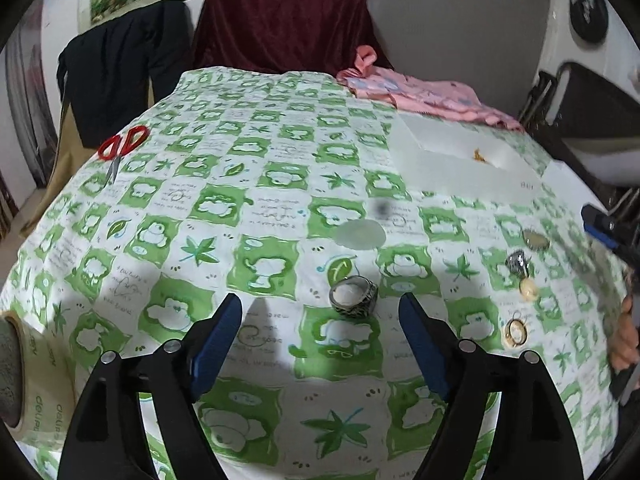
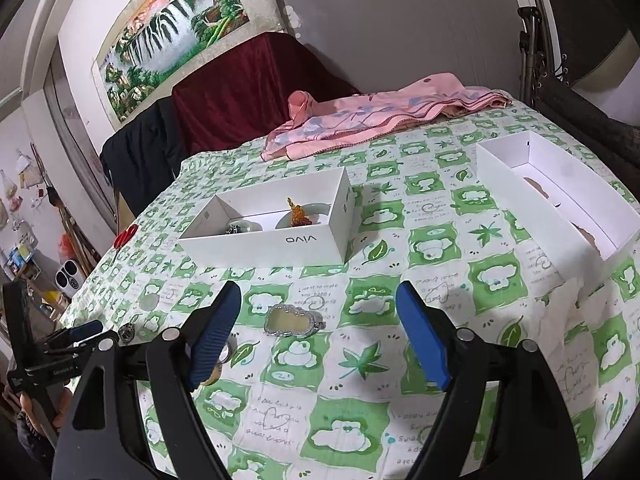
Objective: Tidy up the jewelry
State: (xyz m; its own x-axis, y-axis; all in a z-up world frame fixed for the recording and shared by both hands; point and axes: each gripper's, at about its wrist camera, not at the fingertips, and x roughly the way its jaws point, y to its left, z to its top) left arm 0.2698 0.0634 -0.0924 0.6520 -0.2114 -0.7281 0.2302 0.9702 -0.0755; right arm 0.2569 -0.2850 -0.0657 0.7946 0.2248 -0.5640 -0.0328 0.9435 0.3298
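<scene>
On the green-checked tablecloth (image 2: pixel 360 432), all places given from the white vivo box (image 2: pixel 276 216):

Box: open-topped, divided; an amber piece (image 2: pixel 298 216) and a dark item (image 2: pixel 236 228) already lie inside. A second white tray (image 2: pixel 560 196) sits well apart from it, on its right in the right wrist view.

Loose pieces: a cloud-shaped pendant (image 2: pixel 290 320) with a sparkly rim lies flat on the near side of the box, long axis across the view. A wide patterned ring (image 1: pixel 354 294) stands further out on the near side. A thin gold ring (image 1: pixel 515 331), a pale oval bead (image 1: pixel 529 288), a dark faceted piece (image 1: pixel 518 261) and a pale jade disc (image 1: pixel 360 234) are scattered nearby.

Right gripper (image 2: pixel 320 328): jaws wide, empty. The pendant lies straight ahead between the fingertips, slightly toward the left finger.

Left gripper (image 1: pixel 320 328): jaws wide, empty. The patterned ring sits just ahead, right of centre, near the right finger.

Key relation: pendant's long axis runs fingertip to fingertip, so a close as aligned would likely bite the long dimension; a wrist turn may suit better.

Nearer hand: right for the pendant, left for the patterned ring.

Judged stage: sorting partway, several pieces not yet boxed.

Bystanders: red scissors (image 1: pixel 122 148), pink cloth (image 2: pixel 380 120), tape roll (image 1: pixel 24 372).
</scene>
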